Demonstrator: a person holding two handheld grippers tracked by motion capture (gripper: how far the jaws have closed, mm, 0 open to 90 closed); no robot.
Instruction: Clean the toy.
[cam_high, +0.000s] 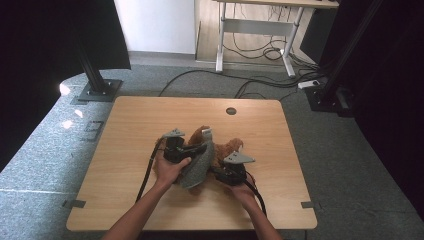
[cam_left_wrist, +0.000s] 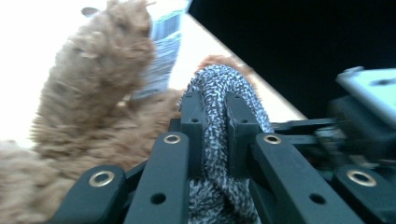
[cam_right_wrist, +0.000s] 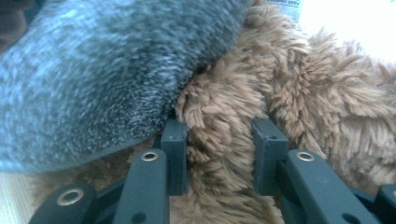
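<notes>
Forearms enter from the near edge of the wooden table (cam_high: 125, 130), each hand carrying a gripper. Nearest, the right gripper (cam_right_wrist: 219, 140) has its jaws pressed into a tuft of a brown plush toy (cam_right_wrist: 327, 102), holding the fur between them; in the high view this gripper (cam_high: 231, 172) sits at the toy's right side. Just beyond, the left gripper (cam_left_wrist: 215, 116) has its jaws drawn narrow on a fold of grey knitted cloth (cam_left_wrist: 219, 88), gripping it. From above, that cloth (cam_high: 197, 165) hangs down from the left gripper (cam_high: 192, 149) and drapes over the middle of the plush toy (cam_high: 227, 147), which lies near the table's centre. A white printed label (cam_left_wrist: 163, 42) sticks up beside the brown fur. Farther off, cables (cam_high: 250, 82) trail across the grey floor toward a white-legged desk (cam_high: 260, 35).
</notes>
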